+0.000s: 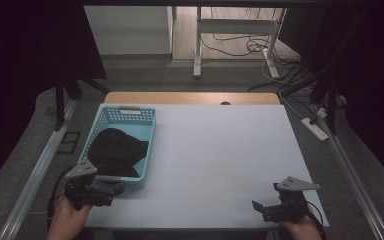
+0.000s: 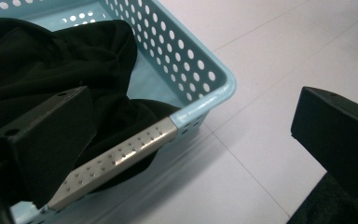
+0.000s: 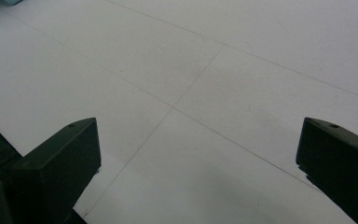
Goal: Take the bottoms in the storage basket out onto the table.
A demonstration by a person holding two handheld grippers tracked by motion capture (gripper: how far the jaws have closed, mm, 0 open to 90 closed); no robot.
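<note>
Closest to the high camera, two hands come in from the bottom edge, each holding a gripper over the near part of the white table (image 1: 215, 150). At the left, the left gripper (image 1: 111, 189) sits at the near end of the light blue basket (image 1: 111, 112). Its own view shows the jaws spread wide: one jaw hangs over the black cloth (image 2: 51, 60) inside the basket, the other stands outside over bare tabletop, so the basket's near corner and its rim (image 2: 121, 154) lie between them. Whether the inner jaw actually touches the cloth is hard to say, since both are dark. That cloth lies bunched in the basket, filling most of its floor. The basket stands at the table's left side, long axis running away from the person.

At the near right corner, the right gripper (image 1: 260, 207) holds nothing, well apart from the basket; its jaws stand wide over the plain white surface.
</note>
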